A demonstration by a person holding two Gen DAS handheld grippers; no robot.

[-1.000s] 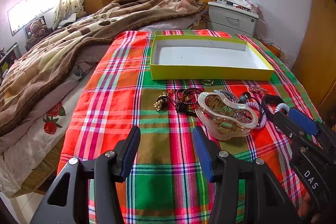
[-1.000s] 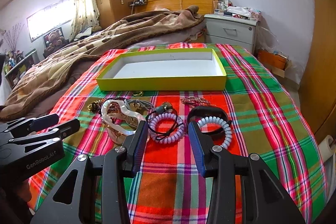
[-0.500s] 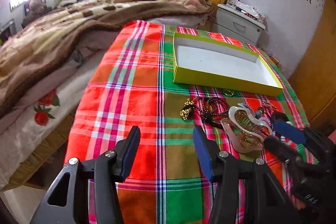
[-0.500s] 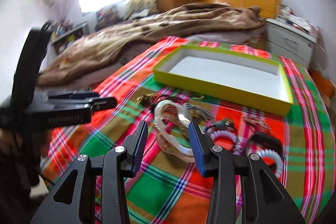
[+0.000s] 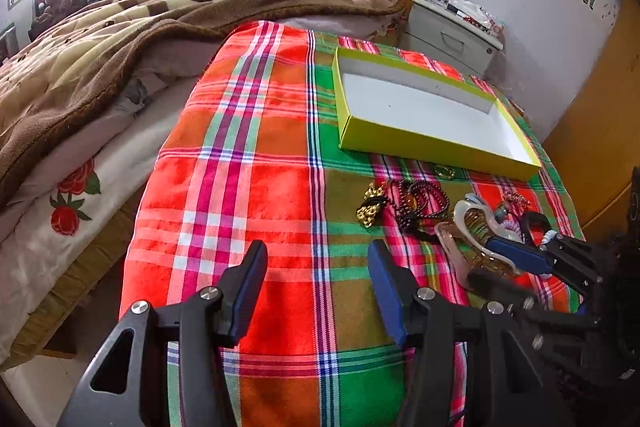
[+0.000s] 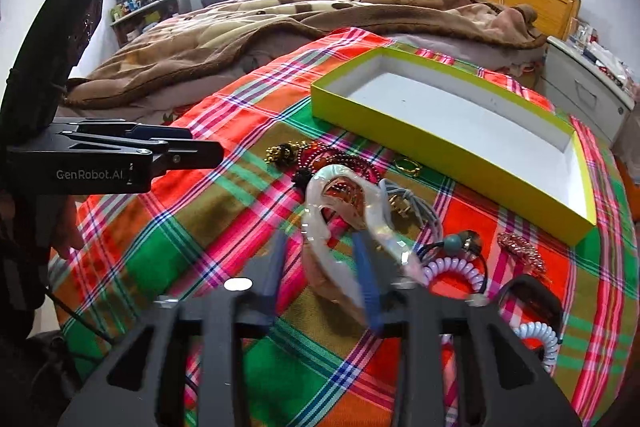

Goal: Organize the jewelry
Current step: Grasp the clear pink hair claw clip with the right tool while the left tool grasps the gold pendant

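Observation:
Jewelry lies in a heap on the plaid cloth (image 6: 168, 259) in front of an empty yellow-green box (image 6: 440, 143) (image 5: 432, 151). A pearly hair claw clip (image 6: 344, 199) (image 5: 468, 223) rests by dark red beads (image 6: 332, 159) (image 5: 420, 199) and a gold ring (image 6: 407, 166). My right gripper (image 6: 320, 263) (image 5: 516, 259) straddles the near end of the clip with its jaws closing. A strip of cloth still shows between the left finger and the clip. My left gripper (image 5: 316, 279) (image 6: 176, 147) hovers open over bare cloth to the left of the heap.
Spiral hair ties (image 6: 452, 269), a black band (image 6: 536, 299), a pink chain (image 6: 520, 255) and a grey cord (image 6: 416, 203) lie right of the clip. A brown blanket (image 5: 120, 39) covers the bed behind. A grey nightstand (image 6: 580, 95) stands at the far right.
My right gripper swung left from the hair ties to the clip, rolled, and its jaws narrowed around the clip. My left gripper drifted left, away from the heap.

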